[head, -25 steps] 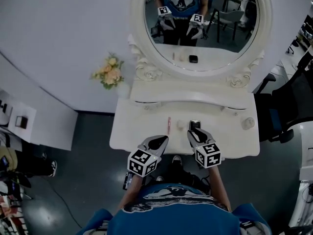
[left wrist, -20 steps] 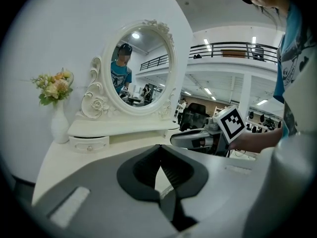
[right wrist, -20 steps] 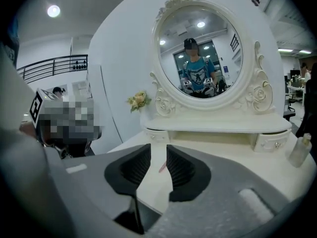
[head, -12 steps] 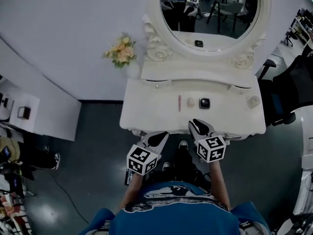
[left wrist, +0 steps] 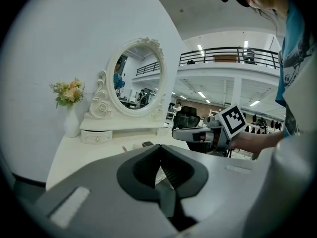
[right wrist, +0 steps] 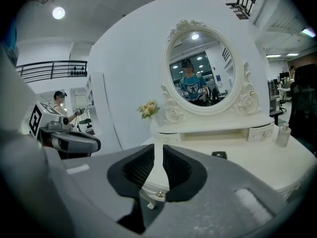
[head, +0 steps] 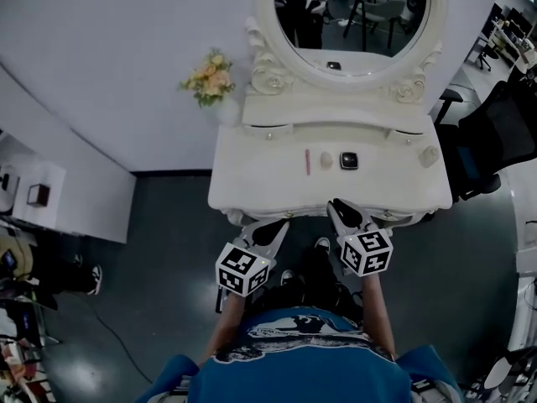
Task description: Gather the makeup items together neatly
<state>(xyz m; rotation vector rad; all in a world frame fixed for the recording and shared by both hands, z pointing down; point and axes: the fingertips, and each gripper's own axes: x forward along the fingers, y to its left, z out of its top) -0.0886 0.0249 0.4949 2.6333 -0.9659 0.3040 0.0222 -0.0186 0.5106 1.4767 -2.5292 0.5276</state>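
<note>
On the far left, the flowers stand in a white vase at the back corner of the white table. The round mirror rises behind the table.

The left gripper is in front of the table now, over the dark floor. A second ago it was over the table's front part; it has pulled back past the edge. Its two jaws are pressed together at the tips, and there is nothing in them.

On the table top, the makeup things lie in a short row, close to each other. First comes the pink stick, then the white round thing, then the black box. They are well apart from both grippers. A second ago the right gripper's tip was right by the black box; now the box sits alone. The row looks the same as it did half a second ago.

The right gripper has moved back too and sits just at the table's front edge. Its jaws have just been closing, and only a thin gap is left between them. Nothing is in that gap; the table's edge shows through it.

Further right, a little jar stands by the table's right side. A black chair is beside the table.
</note>
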